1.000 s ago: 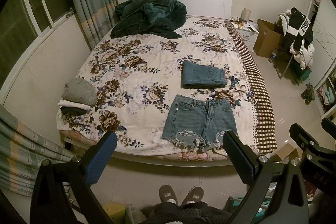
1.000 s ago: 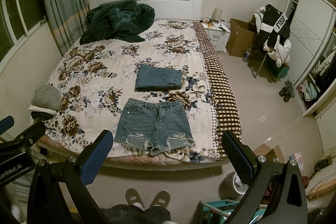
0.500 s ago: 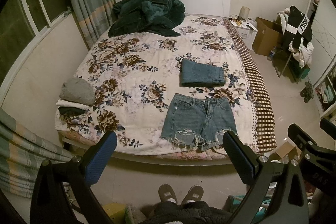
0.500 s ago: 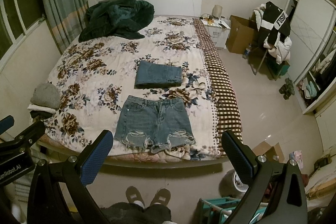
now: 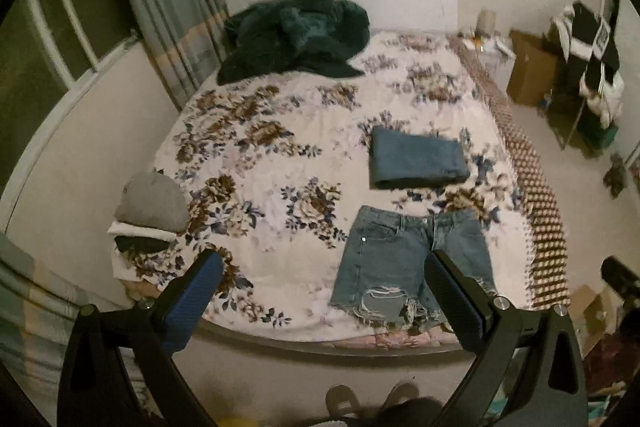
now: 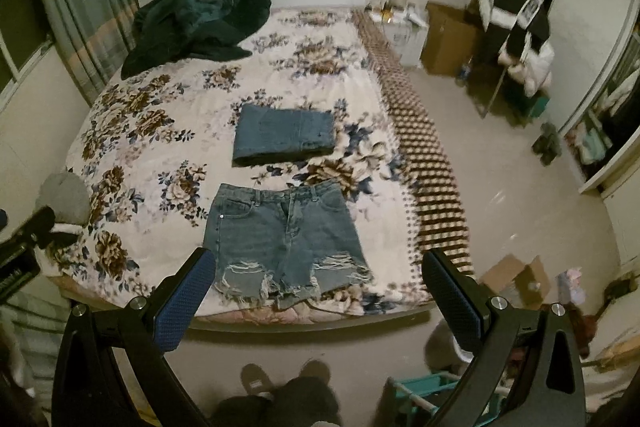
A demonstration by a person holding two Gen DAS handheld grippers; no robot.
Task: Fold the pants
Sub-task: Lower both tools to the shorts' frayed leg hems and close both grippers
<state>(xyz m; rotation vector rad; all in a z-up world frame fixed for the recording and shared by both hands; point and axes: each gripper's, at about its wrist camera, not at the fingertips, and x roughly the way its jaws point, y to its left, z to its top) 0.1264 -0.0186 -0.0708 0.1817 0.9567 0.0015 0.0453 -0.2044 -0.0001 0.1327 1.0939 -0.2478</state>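
Observation:
A pair of blue denim shorts [image 5: 404, 259] with frayed hems lies flat near the foot of the floral bed [image 5: 280, 163]; it also shows in the right wrist view [image 6: 280, 235]. A folded pair of jeans [image 5: 416, 159] lies just beyond the shorts, also seen in the right wrist view [image 6: 284, 135]. My left gripper [image 5: 324, 291] is open and empty, held above the bed's foot edge. My right gripper [image 6: 316, 291] is open and empty, above the same edge, near the shorts' hems.
A dark green blanket [image 5: 296, 35] is heaped by the headboard. A stack of folded clothes [image 5: 148, 215] sits at the bed's left corner. A chair with clothes [image 6: 516, 35], cardboard boxes [image 6: 448, 39] and a wardrobe stand on the right. My slippered feet [image 6: 280, 379] are on the floor.
Both grippers have moved forward toward the bed, so the shorts and folded jeans appear larger. Both stay open and empty.

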